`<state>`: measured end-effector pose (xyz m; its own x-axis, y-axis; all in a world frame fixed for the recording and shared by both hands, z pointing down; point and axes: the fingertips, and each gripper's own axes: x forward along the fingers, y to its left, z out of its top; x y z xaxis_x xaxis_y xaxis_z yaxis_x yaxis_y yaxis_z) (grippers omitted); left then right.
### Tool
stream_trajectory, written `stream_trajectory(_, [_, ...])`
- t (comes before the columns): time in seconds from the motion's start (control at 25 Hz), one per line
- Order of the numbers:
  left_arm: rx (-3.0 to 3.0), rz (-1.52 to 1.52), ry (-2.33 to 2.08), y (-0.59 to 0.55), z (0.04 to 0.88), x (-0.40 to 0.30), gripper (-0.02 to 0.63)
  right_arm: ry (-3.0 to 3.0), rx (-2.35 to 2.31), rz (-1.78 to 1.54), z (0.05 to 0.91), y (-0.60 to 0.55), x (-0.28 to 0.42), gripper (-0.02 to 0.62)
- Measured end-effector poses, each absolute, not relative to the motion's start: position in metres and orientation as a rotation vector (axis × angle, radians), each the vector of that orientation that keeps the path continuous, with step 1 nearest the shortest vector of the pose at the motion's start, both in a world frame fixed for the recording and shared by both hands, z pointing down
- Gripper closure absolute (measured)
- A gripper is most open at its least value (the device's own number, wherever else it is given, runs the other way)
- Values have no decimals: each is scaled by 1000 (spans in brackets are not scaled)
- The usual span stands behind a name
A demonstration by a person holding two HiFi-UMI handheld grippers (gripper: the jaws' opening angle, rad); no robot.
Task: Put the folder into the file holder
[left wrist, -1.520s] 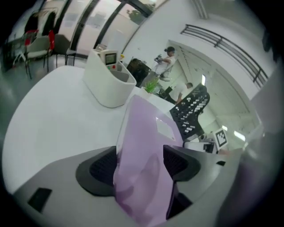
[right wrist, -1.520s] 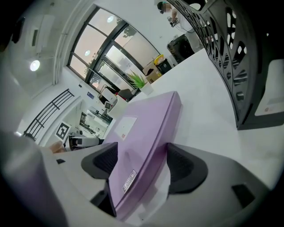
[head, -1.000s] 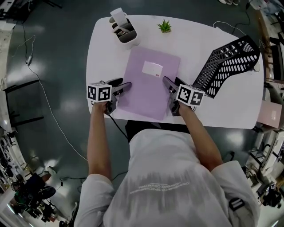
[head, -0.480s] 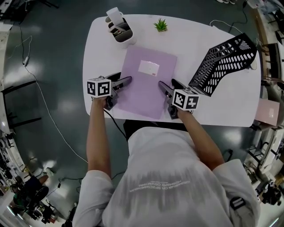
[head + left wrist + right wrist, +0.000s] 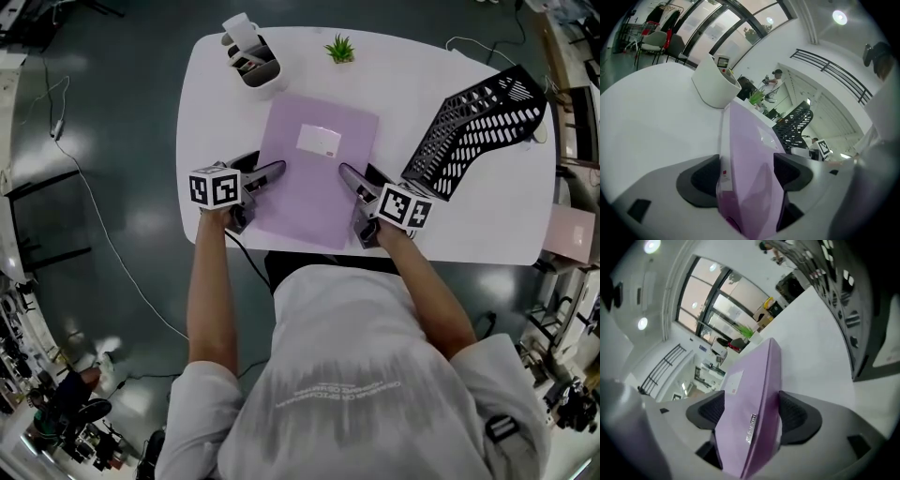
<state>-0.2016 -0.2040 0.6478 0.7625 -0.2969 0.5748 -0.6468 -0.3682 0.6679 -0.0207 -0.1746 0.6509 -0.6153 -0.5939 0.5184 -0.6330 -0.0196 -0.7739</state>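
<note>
In the head view, a purple folder (image 5: 314,183) lies on the white tabletop (image 5: 469,225), with the black file holder (image 5: 473,127) apart to its right. A white pen pot (image 5: 253,56) and a small plant (image 5: 340,49) stand at the far edge. The left hand-held gripper (image 5: 272,173) is at the folder's left edge and the right hand-held gripper (image 5: 352,178) at its right edge.

In the left gripper view, the left hand-held gripper (image 5: 746,161) has its jaws spread wide. They have just been opening, and the folder (image 5: 740,136) sits between them.

In the right gripper view, the right hand-held gripper (image 5: 751,404) also stands wide, having just been opening, with the folder (image 5: 754,376) between its jaws. The file holder (image 5: 839,291) is at the right.
</note>
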Motion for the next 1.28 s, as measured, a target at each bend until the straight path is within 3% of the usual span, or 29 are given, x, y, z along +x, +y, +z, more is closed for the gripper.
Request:
stream_trajectory(0.48, [1911, 298, -790, -212, 641, -209, 245, -2121, 1532, 2219, 646, -194, -5, 242])
stream_trajectory(0.88, [1876, 317, -781, -214, 648, -211, 245, -2192, 1506, 2229, 642, -201, -2, 235])
stream_trajectory(1.0, [1882, 329, -769, -213, 647, -208, 245, -2167, 1483, 2244, 645, -199, -4, 249])
stream_trajectory(1.2, [1886, 312, -744, -212, 646, -205, 245, -2104, 1470, 2298, 653, -190, 0, 347])
stream_trajectory(1.28, [1893, 333, -726, -210, 647, -204, 245, -2116, 1387, 2332, 653, -189, -5, 353])
